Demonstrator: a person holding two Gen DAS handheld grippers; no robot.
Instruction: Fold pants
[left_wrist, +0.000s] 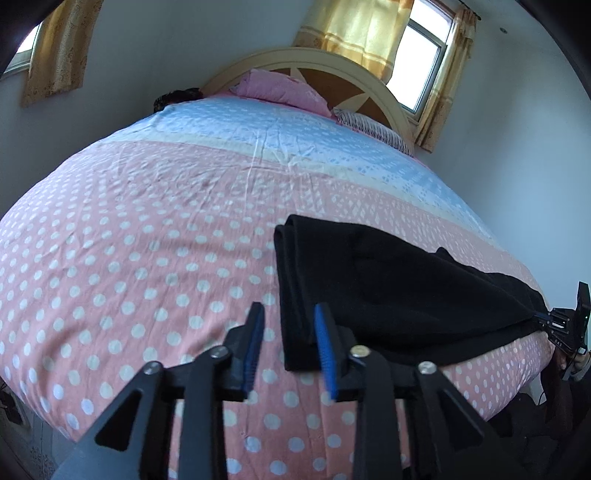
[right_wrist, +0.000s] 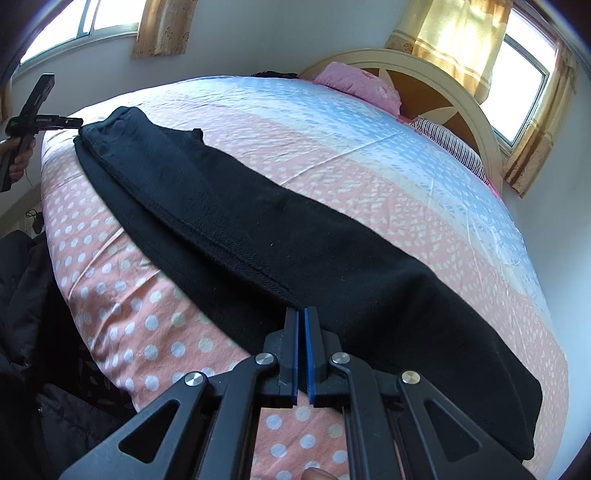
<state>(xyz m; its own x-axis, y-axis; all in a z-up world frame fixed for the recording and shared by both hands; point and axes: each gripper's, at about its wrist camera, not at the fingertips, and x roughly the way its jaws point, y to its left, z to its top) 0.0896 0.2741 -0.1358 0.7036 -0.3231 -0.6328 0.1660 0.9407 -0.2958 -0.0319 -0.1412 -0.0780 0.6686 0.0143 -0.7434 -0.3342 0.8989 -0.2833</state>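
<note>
The black knit pants (right_wrist: 280, 229) are laid lengthwise, folded leg over leg, along the near edge of a bed covered with a pink polka-dotted and pale blue sheet (left_wrist: 140, 229). The right tongs (right_wrist: 301, 314) are pressed together at the dark fabric's near hem; whether cloth is pinched between them cannot be told. The left tongs (left_wrist: 289, 314) are parted, nothing being gripped, with one blue pad over the sheet and the other against the folded end. A pink pillow (left_wrist: 280, 88) is set by the arched cream headboard (left_wrist: 332, 61).
</note>
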